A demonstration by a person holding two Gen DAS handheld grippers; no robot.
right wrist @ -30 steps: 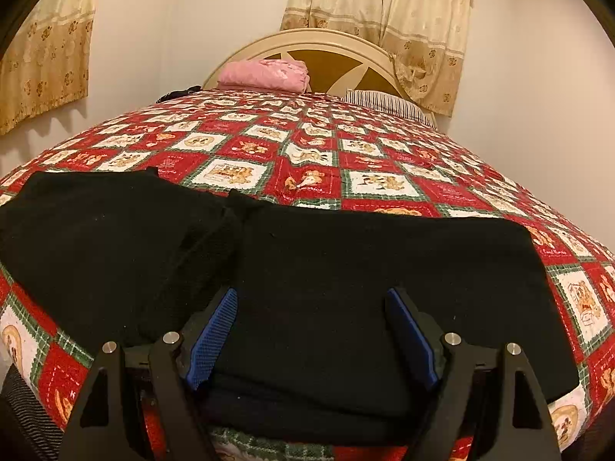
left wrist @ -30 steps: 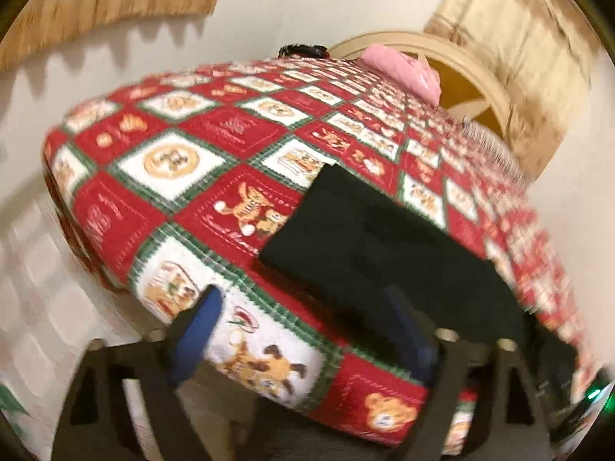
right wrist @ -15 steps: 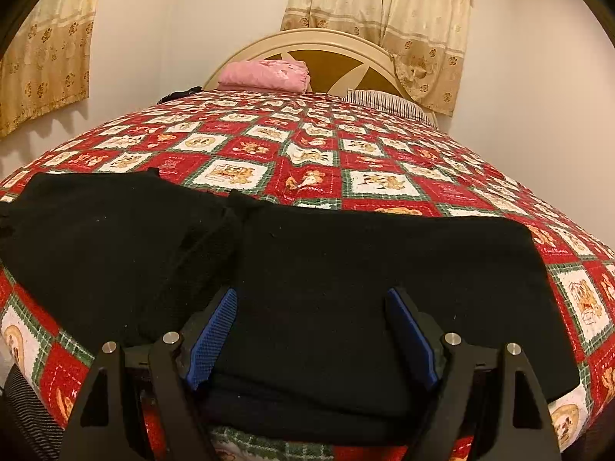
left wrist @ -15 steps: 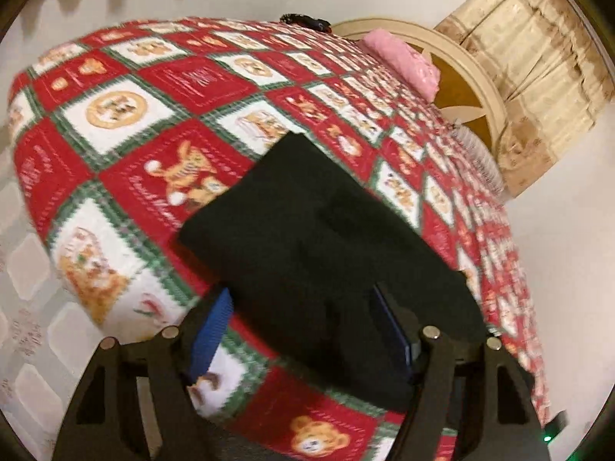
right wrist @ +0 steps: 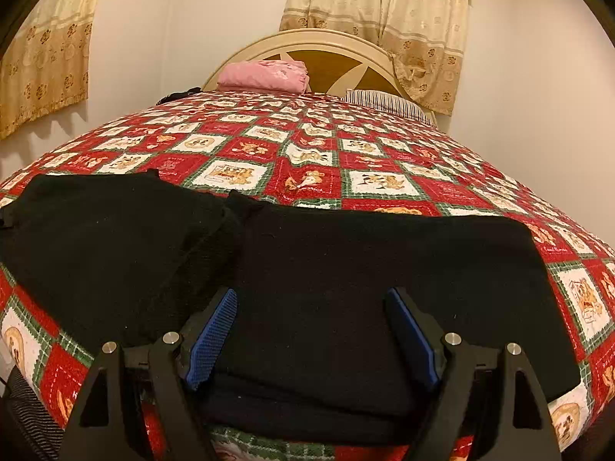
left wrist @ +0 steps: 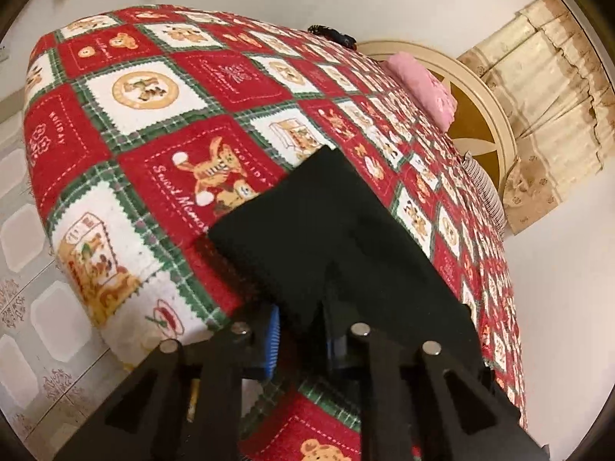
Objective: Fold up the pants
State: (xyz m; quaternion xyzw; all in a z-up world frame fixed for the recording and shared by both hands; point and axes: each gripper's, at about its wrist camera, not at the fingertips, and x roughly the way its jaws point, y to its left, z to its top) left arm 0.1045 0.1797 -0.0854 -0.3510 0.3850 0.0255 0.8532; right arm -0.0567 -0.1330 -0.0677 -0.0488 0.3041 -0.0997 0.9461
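Black pants lie flat across the near edge of a bed with a red, green and white patchwork quilt. In the left wrist view the pants reach away to the right. My left gripper is shut on the pants' near left edge, the cloth pinched between its blue pads. My right gripper is open, its blue fingers spread over the pants' near edge, touching nothing I can tell.
A folded pink cloth and a striped pillow lie by the cream headboard. Curtains hang behind. A tiled floor lies left of the bed. A dark item sits at the far bedside.
My left gripper came in over the pants' left end and closed on its edge. My right gripper has not moved.
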